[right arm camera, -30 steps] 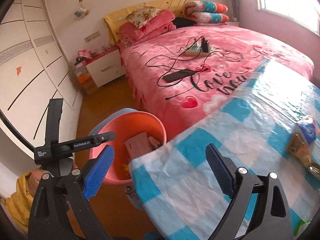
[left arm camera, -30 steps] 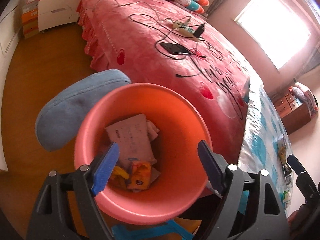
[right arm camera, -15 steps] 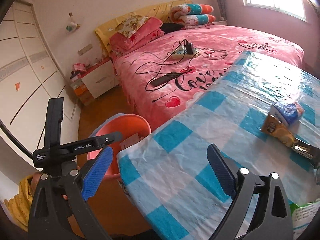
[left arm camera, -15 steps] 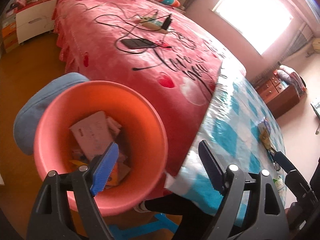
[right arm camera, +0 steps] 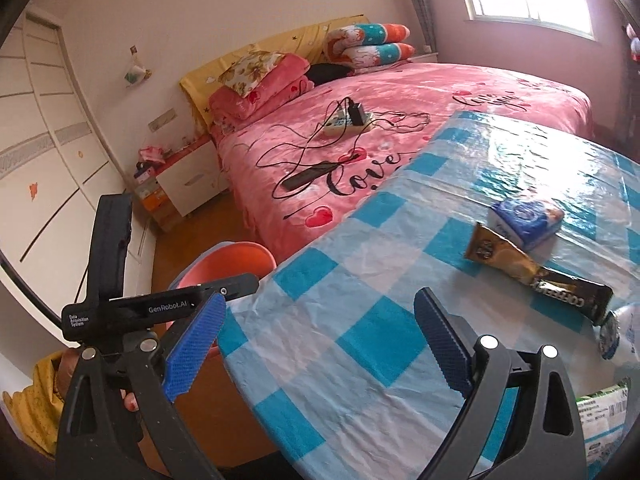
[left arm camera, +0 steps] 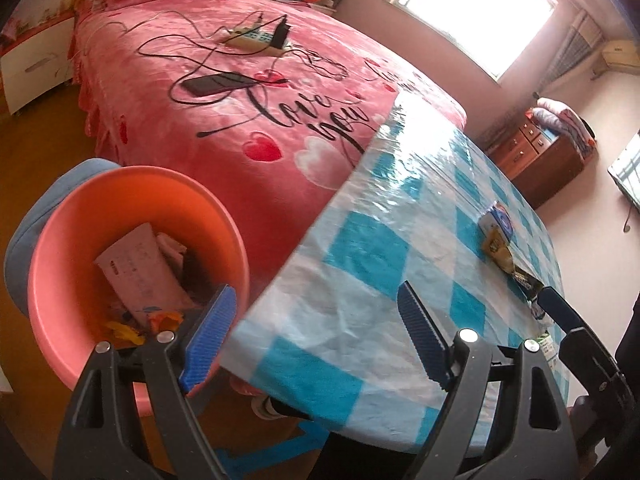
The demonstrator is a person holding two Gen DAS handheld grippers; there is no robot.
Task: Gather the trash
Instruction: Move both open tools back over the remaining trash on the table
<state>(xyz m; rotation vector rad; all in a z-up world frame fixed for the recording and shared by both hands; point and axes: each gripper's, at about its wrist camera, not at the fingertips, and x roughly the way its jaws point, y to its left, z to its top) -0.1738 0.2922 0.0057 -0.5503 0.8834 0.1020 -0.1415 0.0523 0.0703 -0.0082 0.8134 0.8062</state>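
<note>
An orange bin stands on the floor beside the table and holds a white paper pack and yellow wrappers. My left gripper hangs open and empty over the table's near corner, just right of the bin. My right gripper is also open and empty above the checked tablecloth. Further along the table lie a blue carton, a gold snack wrapper and a black coffee wrapper. A green-and-white pack sits at the right edge.
A pink-covered bed with a power strip, a phone and cables runs behind the table. A blue padded seat stands behind the bin. A white nightstand and wardrobe doors are on the left, and a wooden dresser at the back right.
Both grippers have moved right, from over the bin toward the table. The bin slid to the lower left of the left wrist view, and the wrappers on the table came closer.
</note>
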